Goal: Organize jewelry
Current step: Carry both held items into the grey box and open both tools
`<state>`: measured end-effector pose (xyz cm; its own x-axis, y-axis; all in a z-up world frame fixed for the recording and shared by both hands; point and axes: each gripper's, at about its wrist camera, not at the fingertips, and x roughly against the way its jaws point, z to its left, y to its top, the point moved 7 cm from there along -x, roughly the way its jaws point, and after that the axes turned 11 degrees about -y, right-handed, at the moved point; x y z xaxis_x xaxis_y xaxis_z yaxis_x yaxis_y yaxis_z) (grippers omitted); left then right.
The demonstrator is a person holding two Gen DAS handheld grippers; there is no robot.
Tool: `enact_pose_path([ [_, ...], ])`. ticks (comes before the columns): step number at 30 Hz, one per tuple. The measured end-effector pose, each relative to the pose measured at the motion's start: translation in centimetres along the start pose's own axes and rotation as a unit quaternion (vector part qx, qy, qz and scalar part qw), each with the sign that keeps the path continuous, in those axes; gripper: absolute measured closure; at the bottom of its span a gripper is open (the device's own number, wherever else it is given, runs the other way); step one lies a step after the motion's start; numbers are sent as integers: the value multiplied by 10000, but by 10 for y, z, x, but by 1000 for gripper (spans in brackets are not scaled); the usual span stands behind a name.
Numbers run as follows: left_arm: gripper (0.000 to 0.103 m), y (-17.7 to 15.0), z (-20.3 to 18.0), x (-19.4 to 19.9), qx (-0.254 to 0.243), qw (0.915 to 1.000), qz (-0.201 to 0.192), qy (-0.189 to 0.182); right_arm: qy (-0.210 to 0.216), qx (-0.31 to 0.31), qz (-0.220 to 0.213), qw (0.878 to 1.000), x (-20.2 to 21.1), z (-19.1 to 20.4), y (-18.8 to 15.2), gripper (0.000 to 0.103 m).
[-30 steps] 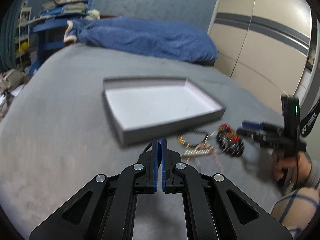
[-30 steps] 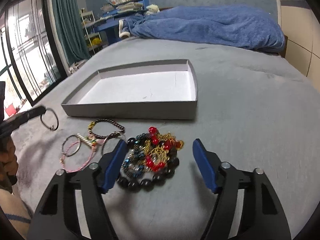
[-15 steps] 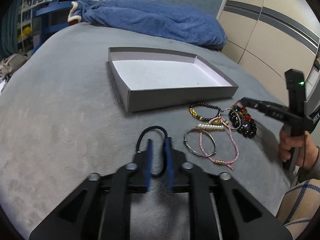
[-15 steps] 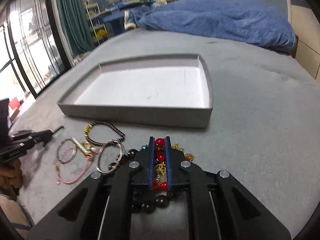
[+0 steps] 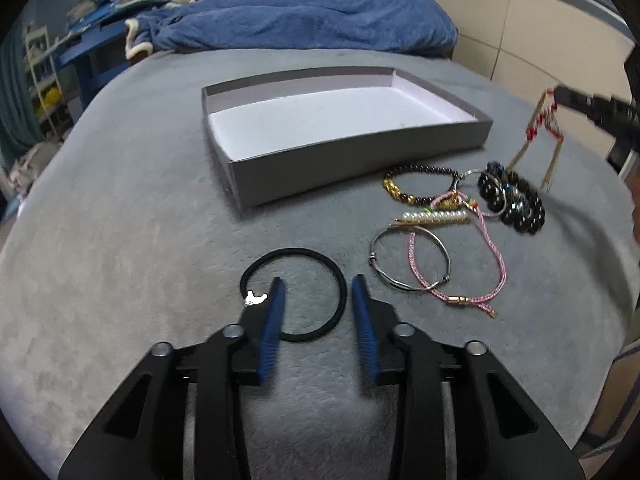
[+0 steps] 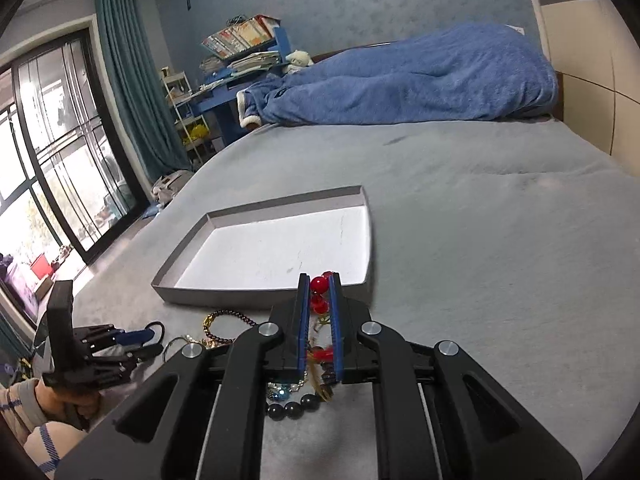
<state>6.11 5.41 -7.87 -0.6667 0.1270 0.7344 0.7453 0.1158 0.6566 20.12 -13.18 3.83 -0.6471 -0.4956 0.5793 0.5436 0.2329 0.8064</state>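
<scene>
A shallow grey box (image 5: 360, 156) with a white floor lies on the grey bed; it also shows in the right wrist view (image 6: 176, 292). My left gripper (image 5: 318, 292) is open, its fingers astride a black hair tie (image 5: 294, 294) lying flat on the bed. My right gripper (image 6: 319, 284) is shut on a red-bead and gold necklace (image 6: 319, 285) and holds it up; it hangs from the gripper in the left wrist view (image 5: 540, 136). Other jewelry lies right of the hair tie: a dark bead bracelet (image 5: 420, 184), black beads (image 5: 516, 204), a pearl clip (image 5: 432, 218), a silver bangle (image 5: 408, 260), a pink cord (image 5: 460, 272).
A blue blanket (image 5: 304, 20) lies heaped at the far end of the bed. A cupboard wall (image 5: 540, 28) stands to the right. A window and teal curtain (image 6: 128, 92) and a blue shelf with books (image 6: 240, 52) are to the left.
My left gripper has opened and let go of the black hair tie, which now lies on the bed. My right gripper shut on the red-bead necklace and lifted it off the pile.
</scene>
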Motion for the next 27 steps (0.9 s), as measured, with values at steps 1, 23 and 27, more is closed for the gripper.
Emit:
enact_pose_path([
  [1,88,0,-2,0,-64,10000,-3,47,-12,1,-8,10000,1,0,1,94],
  [23,100,122,-14,73,185,9835,-1569,-875,414,102,-513,9978,-7,40,84,94],
  [27,100,149,-11,66,267,9808,-1657,-993,529,144,-464,9974,-25,56,97,94],
])
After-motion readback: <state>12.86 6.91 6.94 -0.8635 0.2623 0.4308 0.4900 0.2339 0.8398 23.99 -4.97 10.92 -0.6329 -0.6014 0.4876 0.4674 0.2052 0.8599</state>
